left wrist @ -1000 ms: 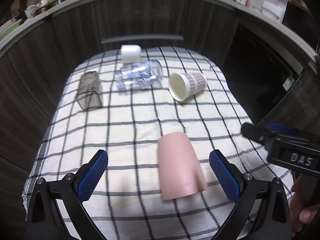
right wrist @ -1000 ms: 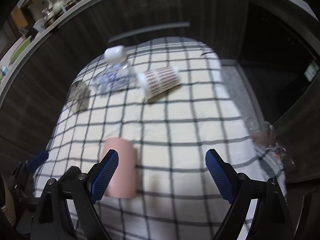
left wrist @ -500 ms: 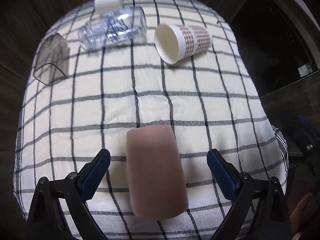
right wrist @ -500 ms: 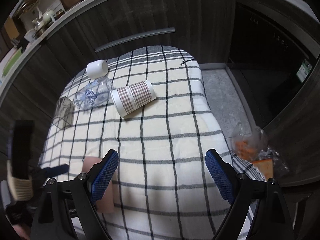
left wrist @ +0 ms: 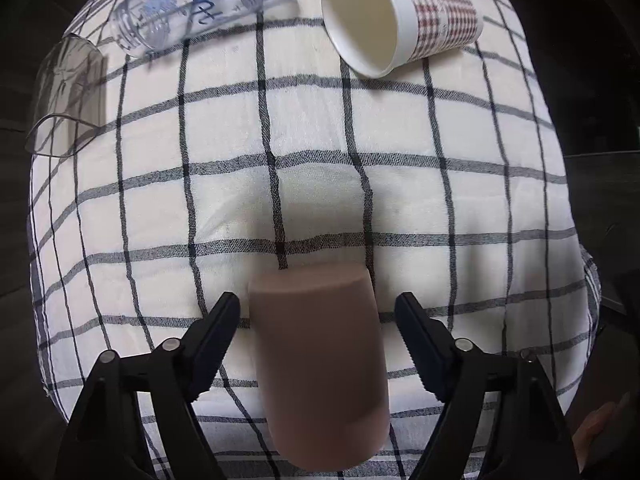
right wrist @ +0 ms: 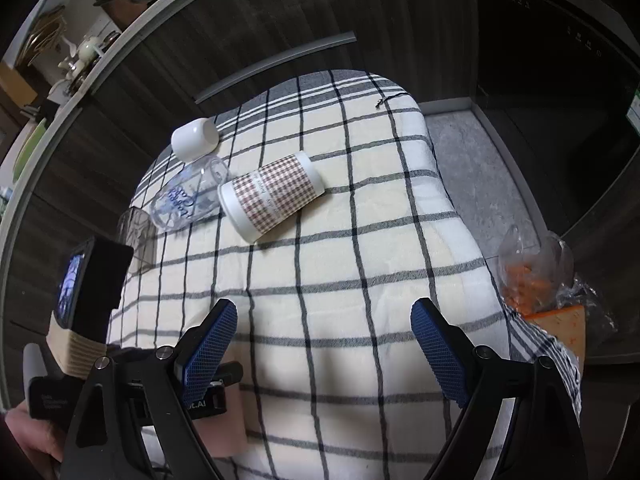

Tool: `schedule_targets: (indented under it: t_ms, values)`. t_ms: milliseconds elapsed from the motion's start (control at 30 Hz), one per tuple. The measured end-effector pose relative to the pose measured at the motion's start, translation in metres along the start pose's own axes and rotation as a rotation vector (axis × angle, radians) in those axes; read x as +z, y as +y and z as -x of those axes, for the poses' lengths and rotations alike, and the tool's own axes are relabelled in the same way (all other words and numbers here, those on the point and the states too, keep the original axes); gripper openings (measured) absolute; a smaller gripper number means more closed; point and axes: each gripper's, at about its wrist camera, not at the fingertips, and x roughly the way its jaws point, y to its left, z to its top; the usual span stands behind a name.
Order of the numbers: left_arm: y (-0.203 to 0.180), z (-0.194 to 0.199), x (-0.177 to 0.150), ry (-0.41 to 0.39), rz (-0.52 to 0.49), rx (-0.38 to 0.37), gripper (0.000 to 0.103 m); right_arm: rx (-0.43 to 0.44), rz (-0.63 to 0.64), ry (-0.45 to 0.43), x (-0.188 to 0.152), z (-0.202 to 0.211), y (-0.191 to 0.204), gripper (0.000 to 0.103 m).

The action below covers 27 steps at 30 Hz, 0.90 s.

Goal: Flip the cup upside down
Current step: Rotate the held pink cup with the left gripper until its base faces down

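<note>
A pink cup (left wrist: 320, 364) lies on its side on the checked cloth (left wrist: 320, 184), its closed base pointing away from me. My left gripper (left wrist: 318, 312) is open, with one finger on each side of the cup and small gaps to it. In the right wrist view the left gripper's body hides most of the cup (right wrist: 228, 432). My right gripper (right wrist: 324, 340) is open and empty above the cloth's near part.
A paper cup with a red check pattern (left wrist: 400, 24) lies on its side at the back, with a clear bottle (left wrist: 208, 4), a white cap (right wrist: 195, 144) and a clear smoky cup (left wrist: 68, 96). A plastic bag with orange contents (right wrist: 536, 272) lies right of the cloth.
My left gripper has come down and forward so its fingers now straddle the pink cup, and they have narrowed. The right gripper has stayed almost still.
</note>
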Motion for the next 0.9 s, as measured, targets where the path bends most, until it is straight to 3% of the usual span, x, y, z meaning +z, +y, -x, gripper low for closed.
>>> schedule_targets:
  t_ms: [167, 333, 533, 700, 900]
  values:
    - [-0.002, -0.017, 0.004, 0.04, 0.003, -0.008, 0.066, 0.001, -0.015, 0.015, 0.004, -0.01, -0.007, 0.089]
    - [-0.003, -0.026, -0.001, 0.021, 0.002, -0.018, 0.065, 0.011, -0.033, 0.044, 0.002, -0.02, -0.011, 0.089]
    - [0.016, -0.004, -0.018, -0.039, -0.008, -0.036, 0.064, 0.008, -0.024, 0.048, -0.002, -0.017, -0.006, 0.089]
    - [0.025, 0.038, -0.046, -0.209, -0.013, -0.015, 0.064, 0.01, -0.022, 0.03, -0.005, -0.006, 0.002, 0.089]
    - [0.044, 0.088, -0.074, -0.566, -0.02, 0.043, 0.064, 0.008, -0.003, -0.018, -0.007, 0.01, 0.019, 0.089]
